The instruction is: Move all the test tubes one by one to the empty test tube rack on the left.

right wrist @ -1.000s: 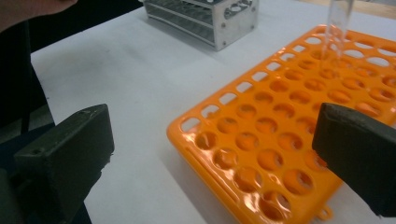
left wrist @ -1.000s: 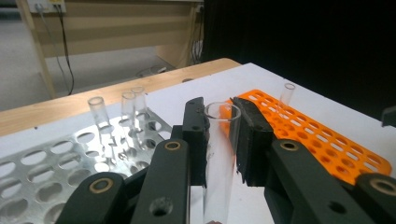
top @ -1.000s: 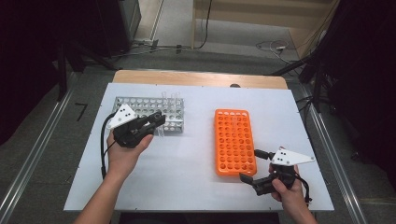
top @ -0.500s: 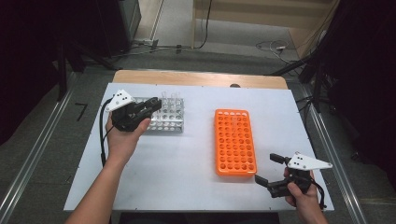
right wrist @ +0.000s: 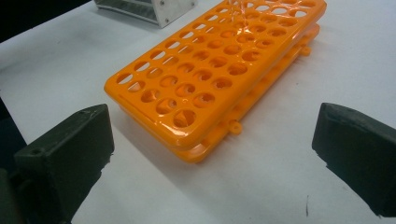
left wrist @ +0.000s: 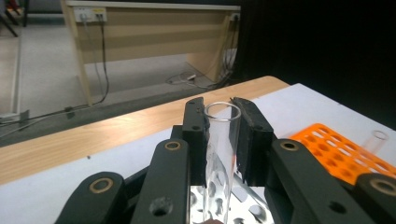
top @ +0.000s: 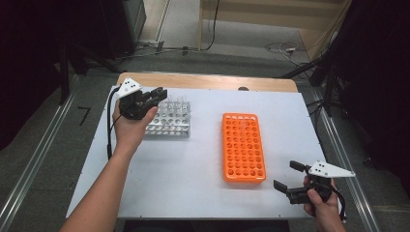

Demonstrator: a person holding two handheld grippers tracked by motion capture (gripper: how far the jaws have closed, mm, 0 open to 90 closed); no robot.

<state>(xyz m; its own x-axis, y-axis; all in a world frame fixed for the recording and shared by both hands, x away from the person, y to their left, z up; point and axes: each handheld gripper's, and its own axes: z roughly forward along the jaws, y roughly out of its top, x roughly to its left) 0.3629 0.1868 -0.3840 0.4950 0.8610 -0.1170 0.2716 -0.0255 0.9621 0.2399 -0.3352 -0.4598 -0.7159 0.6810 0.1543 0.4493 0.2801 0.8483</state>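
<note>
Before you is a white table with a bare wooden strip along its far edge. On it, toward your left and far side, stands a clear rack holding glass tubes. Near the middle, slightly right, lies an orange rack with many round holes, its long side running away from you, well apart from the clear one.

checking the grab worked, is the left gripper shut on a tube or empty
Shut on a tube: in the left gripper view the left gripper has both jaws pressed against a clear glass tube, standing upright between them over the metal rack.
</note>
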